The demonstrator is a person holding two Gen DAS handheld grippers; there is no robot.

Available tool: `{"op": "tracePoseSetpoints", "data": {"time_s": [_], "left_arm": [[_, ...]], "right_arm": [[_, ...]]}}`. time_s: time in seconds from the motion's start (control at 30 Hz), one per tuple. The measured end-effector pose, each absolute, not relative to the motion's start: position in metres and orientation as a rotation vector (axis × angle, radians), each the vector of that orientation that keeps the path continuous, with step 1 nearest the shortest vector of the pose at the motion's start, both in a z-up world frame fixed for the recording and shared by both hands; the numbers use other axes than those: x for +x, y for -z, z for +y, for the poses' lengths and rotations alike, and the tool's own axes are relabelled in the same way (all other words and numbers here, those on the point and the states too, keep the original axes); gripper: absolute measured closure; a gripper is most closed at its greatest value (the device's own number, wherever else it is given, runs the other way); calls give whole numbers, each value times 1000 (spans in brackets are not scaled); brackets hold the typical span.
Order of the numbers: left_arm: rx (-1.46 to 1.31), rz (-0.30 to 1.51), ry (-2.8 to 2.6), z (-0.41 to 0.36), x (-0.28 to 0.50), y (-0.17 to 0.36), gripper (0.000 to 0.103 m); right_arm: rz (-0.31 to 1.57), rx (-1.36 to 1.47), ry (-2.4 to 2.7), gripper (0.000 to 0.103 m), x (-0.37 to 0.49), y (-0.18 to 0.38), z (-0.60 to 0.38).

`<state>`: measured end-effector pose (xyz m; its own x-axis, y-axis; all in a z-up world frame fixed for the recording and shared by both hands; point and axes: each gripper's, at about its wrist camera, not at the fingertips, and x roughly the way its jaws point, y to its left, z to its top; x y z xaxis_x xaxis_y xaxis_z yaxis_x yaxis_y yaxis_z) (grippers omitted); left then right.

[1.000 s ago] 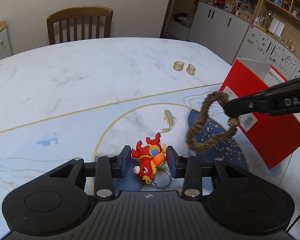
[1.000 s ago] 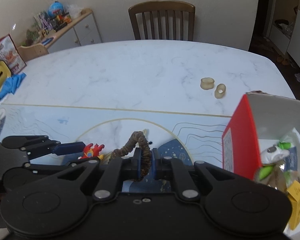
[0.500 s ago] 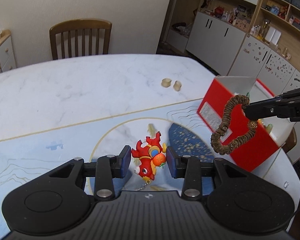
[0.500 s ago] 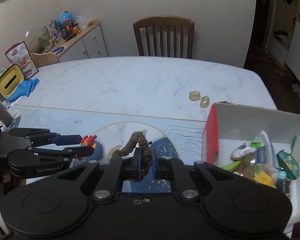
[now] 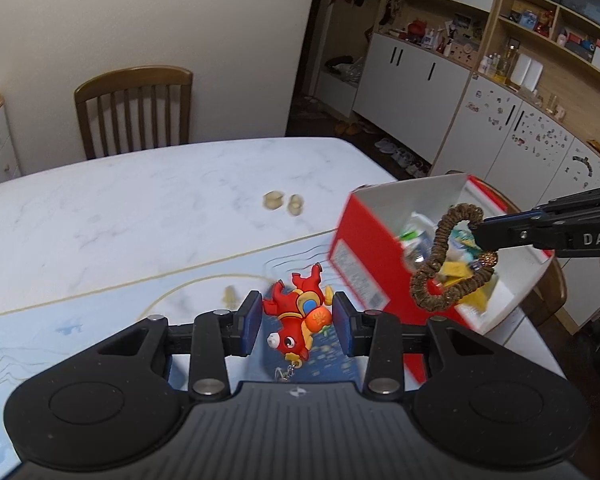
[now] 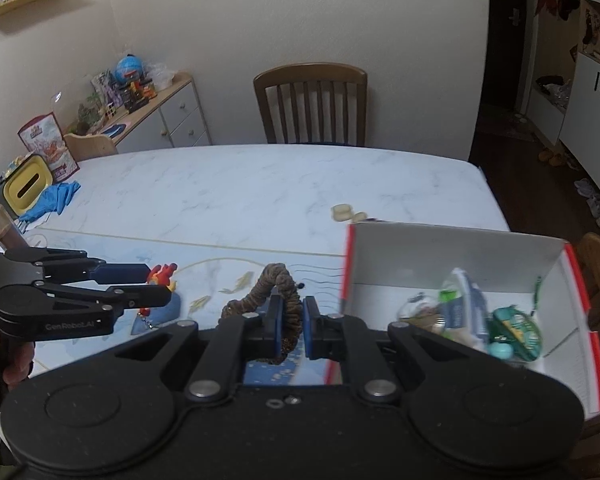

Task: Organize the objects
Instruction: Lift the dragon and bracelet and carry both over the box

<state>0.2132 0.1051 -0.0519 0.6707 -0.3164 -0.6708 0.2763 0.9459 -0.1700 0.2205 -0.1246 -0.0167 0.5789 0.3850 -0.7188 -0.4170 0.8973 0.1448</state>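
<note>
1. My left gripper [image 5: 297,322] is clamped on the red toy [image 5: 298,314], lifted higher off the table [image 5: 140,208] than a second ago.
2. My right gripper [image 6: 288,322] is pinched on the brown scrunchie [image 6: 278,284], which hangs in a loop.
3. The scrunchie [image 5: 452,256] now hangs over the open red box [image 5: 364,248] at 3 o'clock; before, it hung short of the box's front.
4. The box's contents now show.
5. Two beige rings [image 5: 282,202] lie at 12 o'clock.

Black tool [image 5: 297,322], blue pads [image 5: 252,322], silver screws
</note>
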Motion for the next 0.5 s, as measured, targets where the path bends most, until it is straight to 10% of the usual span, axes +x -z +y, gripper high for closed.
{"op": "tracePoseSetpoints", "data": {"time_s": [0.5], "left_arm": [[-8,765,413,-2,238,45,65]], "right_arm": [[816,2,-396,94,235,19,-227]]}}
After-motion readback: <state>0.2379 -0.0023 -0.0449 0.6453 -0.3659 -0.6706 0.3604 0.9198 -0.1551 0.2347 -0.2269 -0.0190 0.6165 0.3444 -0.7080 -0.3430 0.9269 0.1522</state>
